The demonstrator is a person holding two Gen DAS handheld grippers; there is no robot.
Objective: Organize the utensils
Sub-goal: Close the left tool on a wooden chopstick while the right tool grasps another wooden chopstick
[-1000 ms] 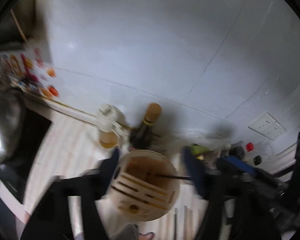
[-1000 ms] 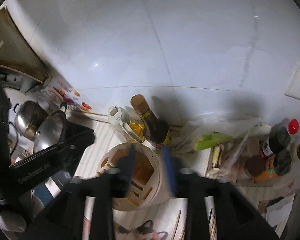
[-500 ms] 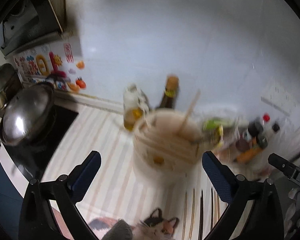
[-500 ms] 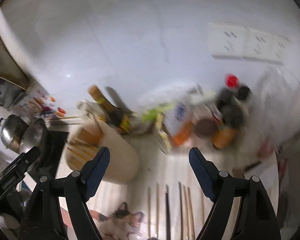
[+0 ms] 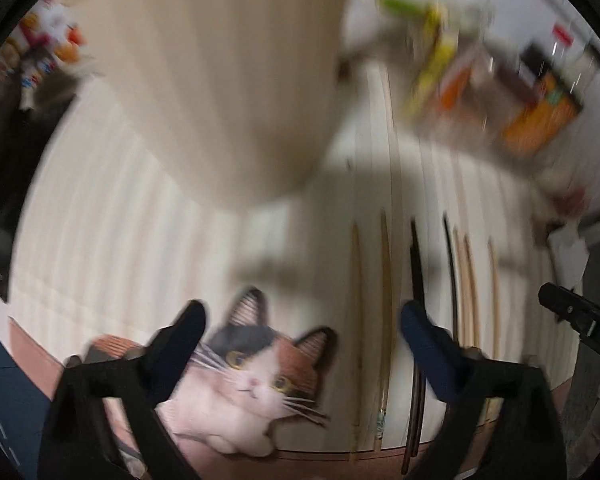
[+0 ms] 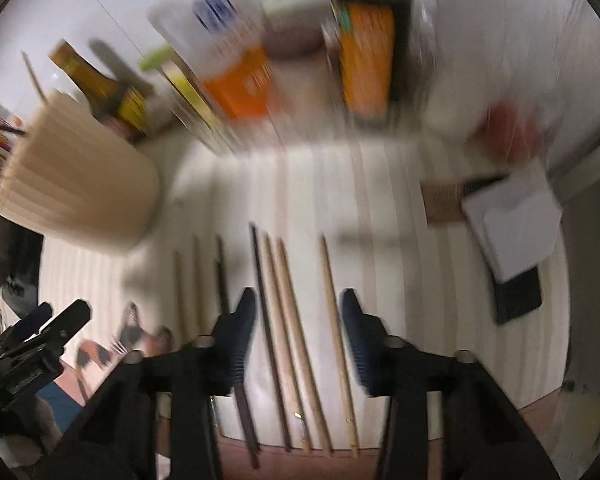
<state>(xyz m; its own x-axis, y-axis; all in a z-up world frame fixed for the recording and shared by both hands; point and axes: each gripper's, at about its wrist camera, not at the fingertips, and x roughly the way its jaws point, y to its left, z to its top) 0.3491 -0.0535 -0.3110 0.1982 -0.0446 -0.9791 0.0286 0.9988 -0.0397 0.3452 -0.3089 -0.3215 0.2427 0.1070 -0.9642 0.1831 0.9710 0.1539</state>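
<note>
Above the striped mat (image 6: 380, 216): both of my grippers poised over the loose chopsticks (image 6: 288, 320).

My right gripper (image 6: 298, 332) stood partly open and empty, its fingers either side of three pale sticks and one dark one lying flat in a row. My left gripper (image 5: 300, 332) gaped wide, holding nothing, over a cat picture (image 5: 256, 376). The wooden holder (image 6: 76, 176) stood upright to the left, a dark bottle (image 6: 100, 88) behind it. Both views were blurred.

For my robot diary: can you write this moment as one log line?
left gripper: open, empty | right gripper: open, above chopsticks | holder: upright on counter
</note>
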